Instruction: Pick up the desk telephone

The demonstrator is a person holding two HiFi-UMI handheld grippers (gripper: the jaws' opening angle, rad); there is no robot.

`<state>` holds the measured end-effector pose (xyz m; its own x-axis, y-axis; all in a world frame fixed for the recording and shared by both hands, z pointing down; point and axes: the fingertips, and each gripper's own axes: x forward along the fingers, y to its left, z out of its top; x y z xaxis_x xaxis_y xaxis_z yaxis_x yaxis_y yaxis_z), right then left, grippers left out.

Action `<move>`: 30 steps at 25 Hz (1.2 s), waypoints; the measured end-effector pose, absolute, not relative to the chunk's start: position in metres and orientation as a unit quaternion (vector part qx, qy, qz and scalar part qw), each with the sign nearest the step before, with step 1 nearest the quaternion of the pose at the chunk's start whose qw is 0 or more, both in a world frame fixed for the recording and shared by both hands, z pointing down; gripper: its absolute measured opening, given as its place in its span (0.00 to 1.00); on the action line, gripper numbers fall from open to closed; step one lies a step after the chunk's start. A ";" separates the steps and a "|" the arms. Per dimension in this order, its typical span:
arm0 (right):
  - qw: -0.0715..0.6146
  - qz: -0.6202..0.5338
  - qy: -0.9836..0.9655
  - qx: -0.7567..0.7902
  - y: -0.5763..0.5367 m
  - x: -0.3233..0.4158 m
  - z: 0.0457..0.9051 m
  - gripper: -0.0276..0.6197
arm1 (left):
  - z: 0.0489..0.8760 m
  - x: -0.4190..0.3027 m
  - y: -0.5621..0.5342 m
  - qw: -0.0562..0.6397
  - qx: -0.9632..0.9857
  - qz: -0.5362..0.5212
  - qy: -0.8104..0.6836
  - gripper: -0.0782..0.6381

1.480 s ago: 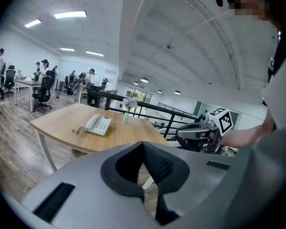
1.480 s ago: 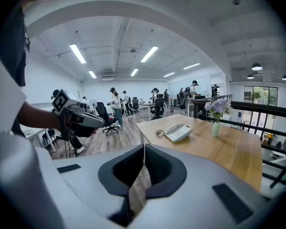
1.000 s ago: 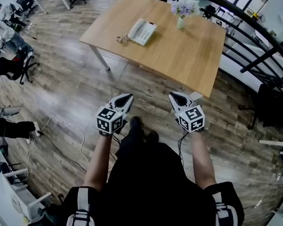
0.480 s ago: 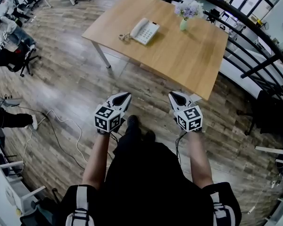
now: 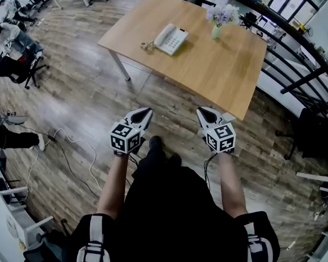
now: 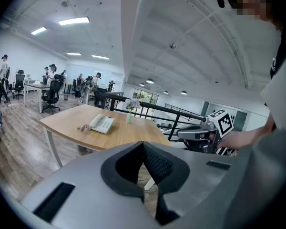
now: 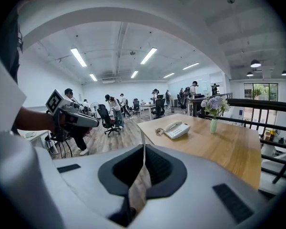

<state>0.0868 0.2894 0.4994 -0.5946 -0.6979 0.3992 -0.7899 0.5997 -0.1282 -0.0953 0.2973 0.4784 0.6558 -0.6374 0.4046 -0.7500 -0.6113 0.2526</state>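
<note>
Left gripper [image 5: 146, 112] and right gripper [image 5: 201, 112] held side by side over wood floor [image 5: 82, 91], both clenched tight, nothing gripped. Well ahead: wooden table [image 5: 224, 70], desk telephone [image 5: 171, 39] flat near its left end, handset cradled, cord bunched beside it. Flower vase [image 5: 217, 27] further back.
</note>
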 end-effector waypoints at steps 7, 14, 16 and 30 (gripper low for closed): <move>0.159 0.151 -0.878 0.427 0.273 0.083 0.500 0.08 | 0.476 -0.101 0.277 0.206 0.887 0.134 -0.391 0.14; 0.162 0.160 -0.873 0.432 0.257 0.075 0.506 0.08 | 0.486 -0.109 0.263 0.214 0.887 0.138 -0.386 0.14; 0.164 0.161 -0.871 0.433 0.253 0.071 0.507 0.08 | 0.487 -0.113 0.257 0.216 0.887 0.138 -0.384 0.14; 0.163 0.170 -0.849 0.472 0.211 0.066 0.512 0.08 | 0.490 -0.119 0.198 0.214 0.902 0.142 -0.347 0.14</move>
<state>0.0661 0.2106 0.5119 -0.5004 -0.7468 0.4380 -0.8578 0.4962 -0.1340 -0.1195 0.1976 0.4901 0.7185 -0.5651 0.4054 -0.6871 -0.6671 0.2879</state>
